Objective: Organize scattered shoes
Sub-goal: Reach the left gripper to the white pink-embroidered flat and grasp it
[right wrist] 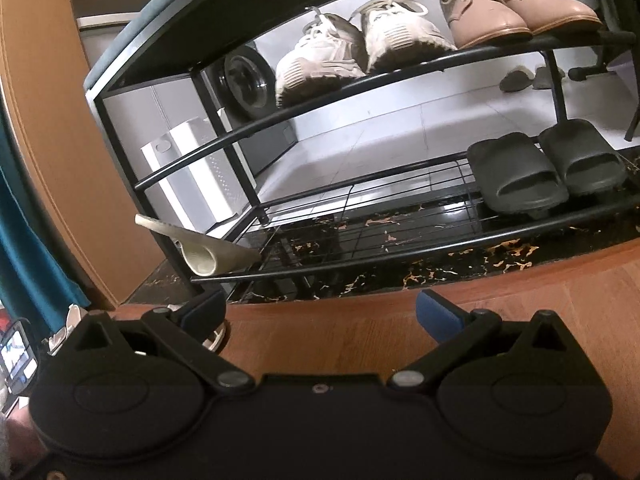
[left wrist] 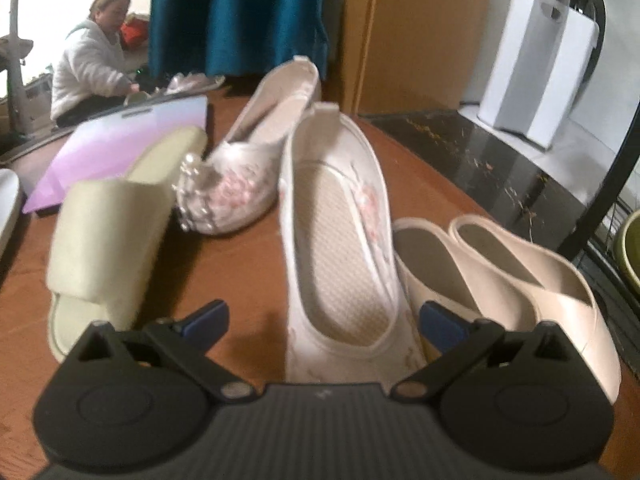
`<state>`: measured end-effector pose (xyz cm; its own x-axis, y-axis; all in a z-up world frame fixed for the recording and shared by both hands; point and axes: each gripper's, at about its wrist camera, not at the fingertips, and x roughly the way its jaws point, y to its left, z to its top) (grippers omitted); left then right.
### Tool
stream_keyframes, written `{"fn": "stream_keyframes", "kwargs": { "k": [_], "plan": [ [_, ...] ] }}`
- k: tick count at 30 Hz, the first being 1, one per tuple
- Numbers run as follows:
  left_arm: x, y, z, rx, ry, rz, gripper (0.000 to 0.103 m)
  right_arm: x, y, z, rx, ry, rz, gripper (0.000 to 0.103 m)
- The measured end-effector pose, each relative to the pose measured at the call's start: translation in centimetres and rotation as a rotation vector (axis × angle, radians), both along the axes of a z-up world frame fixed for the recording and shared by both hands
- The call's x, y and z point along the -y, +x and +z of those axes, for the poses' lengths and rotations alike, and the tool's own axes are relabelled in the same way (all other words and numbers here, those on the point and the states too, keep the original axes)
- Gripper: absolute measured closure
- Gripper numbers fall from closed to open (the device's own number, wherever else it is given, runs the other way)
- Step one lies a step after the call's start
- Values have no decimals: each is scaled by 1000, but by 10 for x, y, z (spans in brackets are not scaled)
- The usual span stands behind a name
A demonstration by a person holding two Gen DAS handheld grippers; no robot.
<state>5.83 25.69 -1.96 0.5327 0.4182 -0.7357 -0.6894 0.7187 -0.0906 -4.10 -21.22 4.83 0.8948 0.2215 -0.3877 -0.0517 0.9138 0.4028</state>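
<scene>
A black metal two-tier shoe rack [right wrist: 360, 80] holds white sneakers [right wrist: 320, 60] and tan lace-ups [right wrist: 516, 8] above, dark grey slides [right wrist: 544, 168] below. Scattered cream flats [left wrist: 340, 240] lie on the wooden floor [left wrist: 232, 264]. Left tongs [left wrist: 324, 320] and right tongs [right wrist: 320, 316] are spread, empty.

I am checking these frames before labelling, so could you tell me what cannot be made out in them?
- Left wrist view: the toe of the embroidered flat is hidden behind the left gripper.
- Left wrist view: the green slipper is blurred, and a white object is cut off by the left edge.
- Right wrist view: the pale slipper shows only side-on at the rack's corner.
</scene>
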Motion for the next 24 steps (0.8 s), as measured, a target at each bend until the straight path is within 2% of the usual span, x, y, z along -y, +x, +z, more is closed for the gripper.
{"fn": "stream_keyframes", "kwargs": {
  "k": [7, 13, 16, 18, 21, 24],
  "plan": [
    [5, 7, -12, -33, 9, -23, 1, 4, 2, -3, -16, 26, -21, 0],
    [-6, 11, -18, -16, -27, -2, 0, 2, 2, -3, -22, 26, -6, 0],
    [-6, 15, -20, -15, -4, -16, 3, 1, 3, -2, -25, 20, 0, 0],
    [-3, 16, -17, -2, 8, -49, 29, 0, 4, -1, -26, 20, 1, 0],
    [1, 15, -14, 3, 26, -73, 34, 0, 5, 1, -24, 28, -4, 0],
    [-4, 8, -12, 13, 5, -70, 39, 0, 6, 4, -20, 37, -7, 0]
  ]
}}
